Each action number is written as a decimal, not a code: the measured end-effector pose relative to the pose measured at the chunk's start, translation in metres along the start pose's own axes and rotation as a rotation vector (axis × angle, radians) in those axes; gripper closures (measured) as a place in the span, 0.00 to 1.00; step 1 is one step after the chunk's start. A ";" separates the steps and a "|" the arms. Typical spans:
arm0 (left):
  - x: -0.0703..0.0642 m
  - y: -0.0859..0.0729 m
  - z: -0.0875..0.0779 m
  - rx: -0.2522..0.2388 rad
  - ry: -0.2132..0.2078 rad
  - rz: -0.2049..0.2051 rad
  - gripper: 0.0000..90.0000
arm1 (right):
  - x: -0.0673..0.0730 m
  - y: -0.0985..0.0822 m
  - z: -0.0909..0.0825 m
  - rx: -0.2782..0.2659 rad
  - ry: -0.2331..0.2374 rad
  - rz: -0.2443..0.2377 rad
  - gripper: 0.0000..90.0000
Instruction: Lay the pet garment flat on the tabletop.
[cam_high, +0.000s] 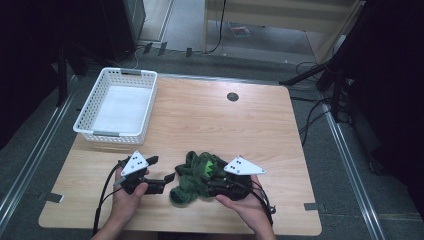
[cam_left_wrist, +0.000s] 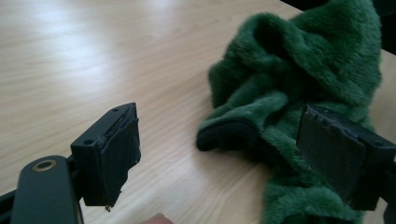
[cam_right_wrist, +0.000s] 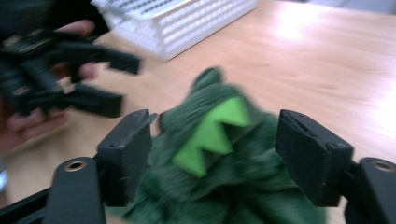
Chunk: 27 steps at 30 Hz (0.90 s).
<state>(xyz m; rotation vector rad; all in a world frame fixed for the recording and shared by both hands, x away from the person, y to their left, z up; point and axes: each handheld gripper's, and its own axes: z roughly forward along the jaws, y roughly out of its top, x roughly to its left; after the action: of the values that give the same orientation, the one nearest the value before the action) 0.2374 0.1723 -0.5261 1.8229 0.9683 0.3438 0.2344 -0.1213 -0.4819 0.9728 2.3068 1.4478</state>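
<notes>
A pale wooden table (cam_high: 200, 115) on a grey floor fills my high view, cables trailing at the right edge. At upper left of the tabletop stands a white slotted basket (cam_high: 117, 106). Lower left, my left gripper (cam_high: 167, 177) lies low over the wood, jaws spread wide with bare table between them, one jaw just at the edge of the green plush toy (cam_high: 197, 177). The toy sits crumpled at lower centre, lighter green spikes showing. At lower right, my right gripper (cam_high: 212, 182) straddles the toy, jaws apart on either side and not pressing it.
</notes>
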 end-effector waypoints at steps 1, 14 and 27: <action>-0.001 0.000 0.003 0.008 -0.018 -0.001 0.15 | 0.000 0.000 0.000 0.000 0.000 0.000 0.30; -0.010 -0.003 0.038 0.119 -0.061 0.028 0.87 | -0.036 0.035 0.031 -0.034 -0.199 0.015 0.90; 0.012 0.013 0.032 0.087 -0.084 -0.094 0.50 | -0.086 0.039 0.032 -0.022 -0.291 0.191 0.49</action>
<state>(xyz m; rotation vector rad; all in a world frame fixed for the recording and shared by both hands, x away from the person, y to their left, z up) 0.2705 0.1590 -0.5317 1.8471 1.0200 0.1680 0.3316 -0.1438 -0.4748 1.3307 2.0312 1.2939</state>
